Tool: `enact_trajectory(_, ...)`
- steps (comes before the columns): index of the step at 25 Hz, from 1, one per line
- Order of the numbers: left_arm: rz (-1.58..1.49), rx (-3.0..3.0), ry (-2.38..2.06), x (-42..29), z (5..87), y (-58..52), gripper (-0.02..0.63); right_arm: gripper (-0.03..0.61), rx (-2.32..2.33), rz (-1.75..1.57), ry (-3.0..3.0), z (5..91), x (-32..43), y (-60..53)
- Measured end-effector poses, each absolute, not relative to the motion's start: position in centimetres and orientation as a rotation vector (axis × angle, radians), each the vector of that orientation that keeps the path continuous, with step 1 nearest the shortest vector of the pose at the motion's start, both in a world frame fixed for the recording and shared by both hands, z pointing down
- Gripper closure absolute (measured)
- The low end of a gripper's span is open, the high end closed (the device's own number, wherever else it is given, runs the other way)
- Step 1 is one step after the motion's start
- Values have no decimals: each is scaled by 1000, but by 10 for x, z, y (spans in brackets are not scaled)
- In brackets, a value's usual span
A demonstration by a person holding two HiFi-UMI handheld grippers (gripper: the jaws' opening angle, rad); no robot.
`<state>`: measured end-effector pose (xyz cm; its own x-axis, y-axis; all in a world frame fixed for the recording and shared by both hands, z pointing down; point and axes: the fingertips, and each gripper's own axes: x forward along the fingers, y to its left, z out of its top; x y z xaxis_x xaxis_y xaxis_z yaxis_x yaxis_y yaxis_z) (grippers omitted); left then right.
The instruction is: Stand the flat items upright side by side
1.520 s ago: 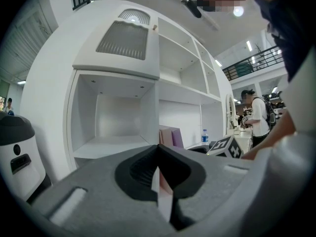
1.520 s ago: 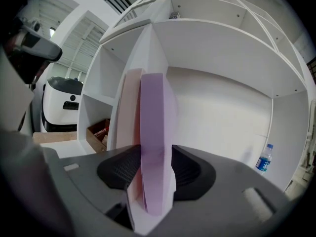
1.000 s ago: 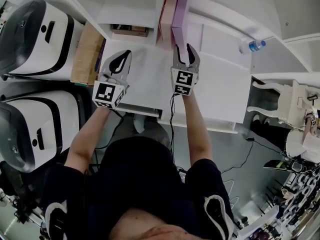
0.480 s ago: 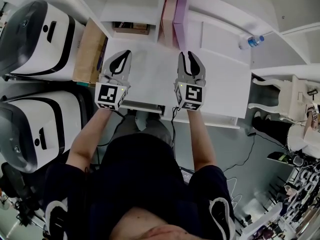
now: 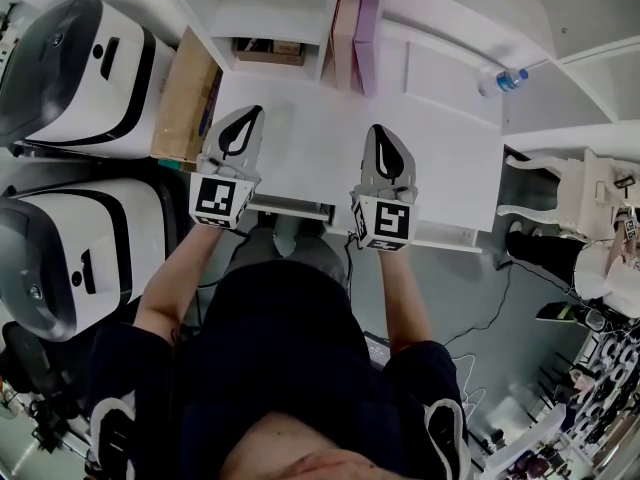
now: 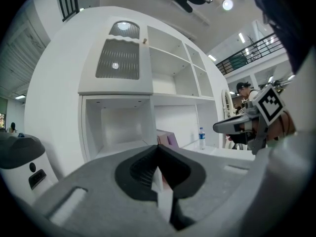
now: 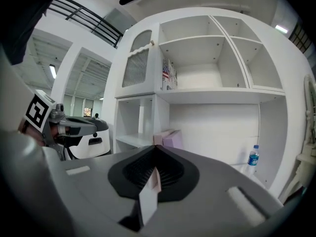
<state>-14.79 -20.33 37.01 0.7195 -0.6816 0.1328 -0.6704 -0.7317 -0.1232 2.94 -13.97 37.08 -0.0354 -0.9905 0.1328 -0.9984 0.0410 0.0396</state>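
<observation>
Two flat items stand upright side by side at the back of the white counter (image 5: 440, 148): a pink one (image 5: 343, 23) and a lilac one (image 5: 367, 30), touching each other beside a shelf partition. Both also show far ahead in the left gripper view as the pair (image 6: 166, 138) and in the right gripper view (image 7: 169, 137). My left gripper (image 5: 250, 116) is shut and empty over the counter's left part. My right gripper (image 5: 386, 134) hovers near the counter's front, well short of the items; its jaws have just been closing and meet with nothing between them.
A water bottle (image 5: 503, 88) stands at the counter's back right. A cardboard box (image 5: 180, 93) leans at the counter's left, beside two white machines (image 5: 70, 78). A shelf cubby (image 5: 265, 50) holds a brown item. A white chair (image 5: 560, 193) is at the right.
My right gripper has drawn back from the lilac item toward the person and its jaws have gone from open to shut. The left gripper drifted back slightly, still shut.
</observation>
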Motion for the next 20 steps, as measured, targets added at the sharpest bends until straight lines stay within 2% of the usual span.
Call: enact_trajectory(20, -266, -2806, 1116, -191, 353, -162, 614, 578, 2118, 131, -2086, 361, 14, -73)
